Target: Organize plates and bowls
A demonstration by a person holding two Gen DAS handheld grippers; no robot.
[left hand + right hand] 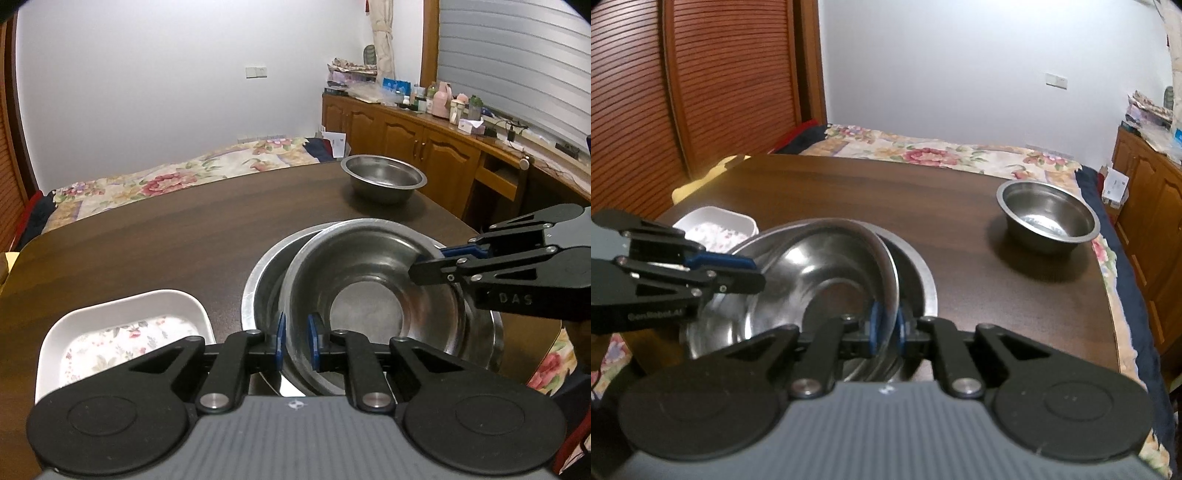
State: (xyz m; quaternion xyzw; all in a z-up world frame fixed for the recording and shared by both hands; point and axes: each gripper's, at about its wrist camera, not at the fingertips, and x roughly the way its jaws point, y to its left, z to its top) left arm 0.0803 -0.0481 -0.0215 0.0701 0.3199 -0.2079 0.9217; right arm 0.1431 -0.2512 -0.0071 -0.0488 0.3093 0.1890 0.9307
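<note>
A steel bowl (369,266) sits tilted inside a larger steel bowl (264,275) on the dark wooden table (166,229). My left gripper (297,332) is shut on the near rim of the tilted bowl, one blue pad on each side of the wall. My right gripper (430,262) comes in from the right and is shut on the opposite rim. In the right wrist view the right gripper (886,325) pinches the tilted bowl (812,266) over the larger bowl (921,284), with the left gripper (757,272) on the far rim.
A third steel bowl (384,177) stands alone at the table's far right. A white rectangular dish (122,332) with a floral bottom lies to the left of the stacked bowls. A bed with a floral cover (166,177) lies beyond the table, wooden cabinets (424,144) to the right.
</note>
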